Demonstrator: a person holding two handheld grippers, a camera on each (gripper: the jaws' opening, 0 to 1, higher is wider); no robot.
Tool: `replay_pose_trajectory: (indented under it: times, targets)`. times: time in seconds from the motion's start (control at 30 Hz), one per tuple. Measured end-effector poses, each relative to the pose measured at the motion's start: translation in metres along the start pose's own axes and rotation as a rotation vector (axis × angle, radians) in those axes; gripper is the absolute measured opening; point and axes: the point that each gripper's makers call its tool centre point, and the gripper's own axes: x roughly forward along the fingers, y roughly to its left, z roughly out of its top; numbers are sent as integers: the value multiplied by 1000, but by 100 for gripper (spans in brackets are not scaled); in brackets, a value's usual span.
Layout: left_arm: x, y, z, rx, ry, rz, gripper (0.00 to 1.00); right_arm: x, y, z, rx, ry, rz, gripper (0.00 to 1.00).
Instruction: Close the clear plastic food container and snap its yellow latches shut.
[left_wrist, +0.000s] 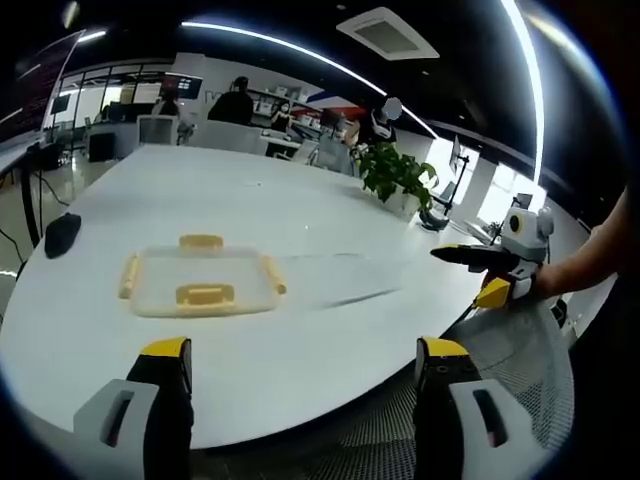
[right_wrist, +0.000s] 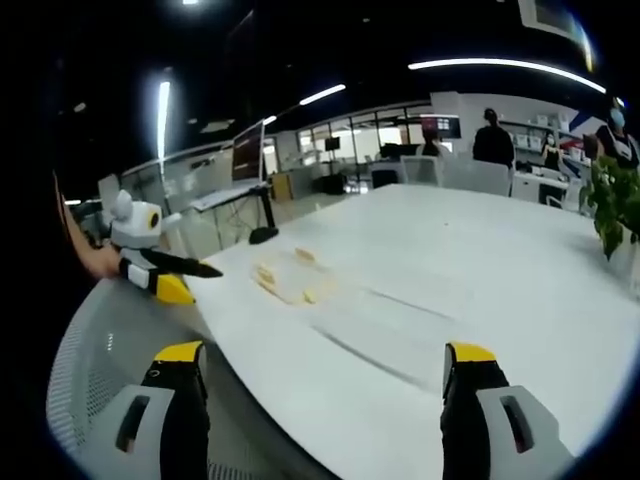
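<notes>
Big white table (left_wrist: 300, 220) in open office. My left gripper (left_wrist: 300, 375) spread wide, grasping nothing; clear container (left_wrist: 203, 280) with yellow latches (left_wrist: 204, 295) lies just ahead, between-left of my fingers. My right gripper (right_wrist: 325, 385) also spread, container (right_wrist: 285, 277) far ahead-left.

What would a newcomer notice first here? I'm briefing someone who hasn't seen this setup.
The clear container with yellow latches stands out, lying alone on the big white table, ahead of the open left gripper. The right gripper comes in from the right edge of the left gripper view, off the table's rim. Farther back stands a green plant.
</notes>
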Motion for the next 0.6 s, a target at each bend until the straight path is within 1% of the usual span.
replay_pose_trajectory:
  times: [0.1,0.2,0.27,0.3,0.33,0.4,0.47,0.53,0.6]
  targets:
    - [0,3,1,-20,-5,8,95,1,2,0,7,5,9,97]
    - [0,7,0,-22,14,26,95,1,5,0,-5,13,22,96]
    - [0,7,1,-22,9,24,95,0,6,4,-8,-6,29,95]
    - [1,8,-1,-16,18,28,96,-1,7,7,-2,-21,35,95]
    - [1,8,-2,-10,26,28,96,-2,6,11,3,-40,33,95]
    - [1,7,-2,-9,27,27,98,-2,4,14,2,-52,25,95]
    - [1,10,-1,-9,28,36,98,-3,3,21,-3,-81,18,95]
    - [0,11,3,-17,15,40,98,-3,2,22,2,-82,17,95]
    - [0,8,6,-15,2,27,98,-3,1,24,-1,-90,15,95]
